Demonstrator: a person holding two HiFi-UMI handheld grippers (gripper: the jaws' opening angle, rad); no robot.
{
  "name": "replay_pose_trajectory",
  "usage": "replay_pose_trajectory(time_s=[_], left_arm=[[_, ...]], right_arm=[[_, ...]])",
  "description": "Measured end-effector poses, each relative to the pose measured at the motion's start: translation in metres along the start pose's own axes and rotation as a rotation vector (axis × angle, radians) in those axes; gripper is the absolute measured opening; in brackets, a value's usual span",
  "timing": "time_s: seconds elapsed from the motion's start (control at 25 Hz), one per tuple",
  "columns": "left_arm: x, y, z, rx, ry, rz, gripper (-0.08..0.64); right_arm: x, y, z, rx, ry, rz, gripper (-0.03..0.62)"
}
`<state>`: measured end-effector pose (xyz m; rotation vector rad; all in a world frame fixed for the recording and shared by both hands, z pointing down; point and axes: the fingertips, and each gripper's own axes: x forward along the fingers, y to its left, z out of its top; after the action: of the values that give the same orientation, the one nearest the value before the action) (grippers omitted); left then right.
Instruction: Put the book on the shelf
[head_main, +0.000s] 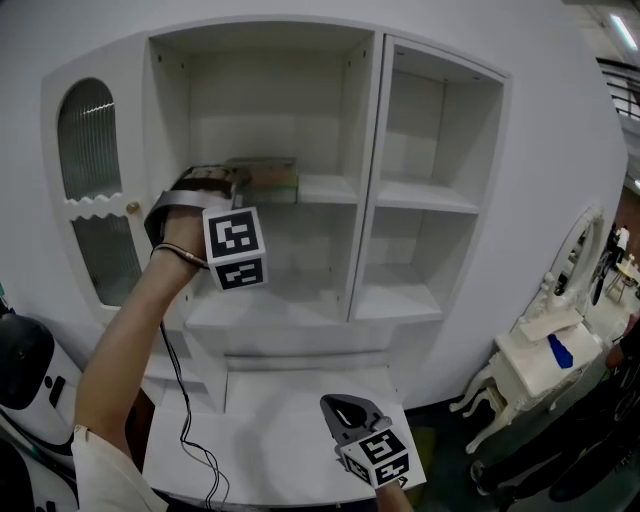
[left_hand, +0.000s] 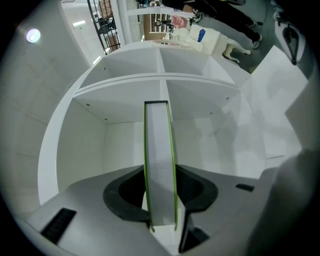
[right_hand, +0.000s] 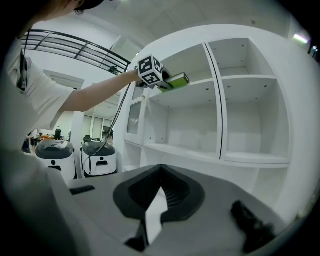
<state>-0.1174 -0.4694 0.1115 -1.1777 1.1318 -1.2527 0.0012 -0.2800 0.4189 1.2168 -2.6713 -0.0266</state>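
Left claw (left_hand: 160, 176) clamps the book (left_hand: 159, 135) flat on the shelf (head_main: 328, 188); push it deeper, keep level, then open and back out straight.

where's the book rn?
Head view, upper left: the book lies flat at the left compartment's upper shelf, clamped in the left tongs, right of the arched glass door.

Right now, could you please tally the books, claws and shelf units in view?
book: 1
claws: 2, the left claw and the right claw
shelf unit: 1
total: 4
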Motion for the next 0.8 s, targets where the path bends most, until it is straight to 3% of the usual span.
replay_pose_trajectory(time_s=[0.2,0.4,0.64,0.8], left_arm=[[-0.021,0.002,-0.001,0.001,-0.015,0.026,0.179],[-0.067,0.009,0.0,-0.074,-0.075,0.081,0.192],[-0.085,0.014,0.007,-0.088,-0.108,0.125,0.036],[-0.078,0.007,0.01,-0.065,-0.095,0.11,0.014]], right_arm=[[-0.006,0.007,-0.01,0.02,0.01,0.003,0.012],[-0.01,0.009,-0.013,0.021,0.012,-0.001,0.014],[-0.013,0.013,-0.008,-0.003,0.009,-0.006,0.012],[-0.017,0.019,-0.006,-0.011,0.003,-0.006,0.012]])
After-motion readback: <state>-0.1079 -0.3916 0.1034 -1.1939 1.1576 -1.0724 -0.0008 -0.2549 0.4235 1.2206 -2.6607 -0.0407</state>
